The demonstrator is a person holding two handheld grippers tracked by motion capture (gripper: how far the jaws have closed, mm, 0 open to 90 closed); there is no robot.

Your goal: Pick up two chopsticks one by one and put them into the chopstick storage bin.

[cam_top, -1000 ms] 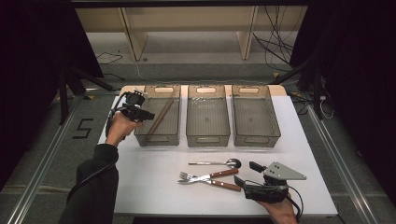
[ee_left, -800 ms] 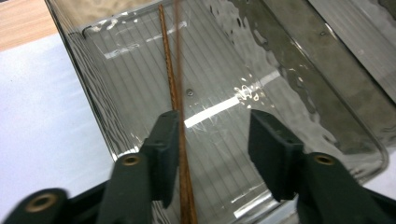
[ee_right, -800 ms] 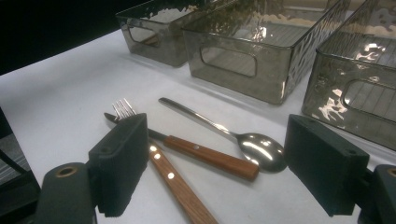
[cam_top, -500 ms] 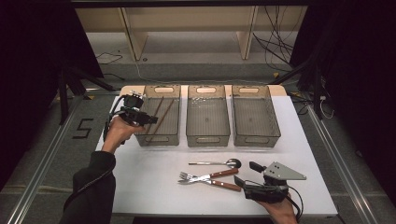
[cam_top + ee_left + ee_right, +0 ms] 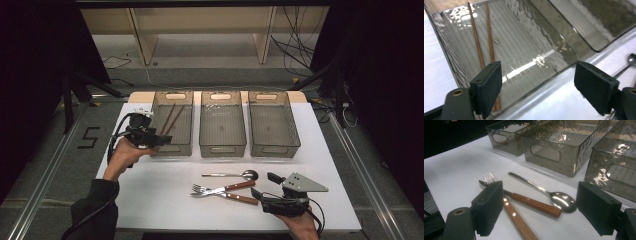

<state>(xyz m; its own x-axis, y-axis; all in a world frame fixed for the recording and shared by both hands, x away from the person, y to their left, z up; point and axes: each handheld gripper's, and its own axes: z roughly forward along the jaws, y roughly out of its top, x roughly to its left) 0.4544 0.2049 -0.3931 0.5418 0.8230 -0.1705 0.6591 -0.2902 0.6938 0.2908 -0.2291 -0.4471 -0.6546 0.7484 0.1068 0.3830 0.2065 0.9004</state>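
Cutlery sorting, seen as I run the rig remotely. My left tongs (image 5: pixel 159 141) have just been opening and now stand wide apart with nothing between the pads, drawn back toward the near left corner of the left bin (image 5: pixel 172 122) since a second ago; the two chopsticks (image 5: pixel 169 120) lie on that bin's floor, so I judge that item delivered. My right tongs (image 5: pixel 264 186) rest on the worktop (image 5: pixel 150 195), also apart and empty, just beside the spoon (image 5: pixel 231 175) and two wooden-handled forks (image 5: pixel 222 191) awaiting sorting. The left gripper view shows the chopsticks (image 5: pixel 482 42) lying parallel against the ribbed bin floor; the right gripper view shows the crossed fork handles (image 5: pixel 524 207), which the high view renders small.
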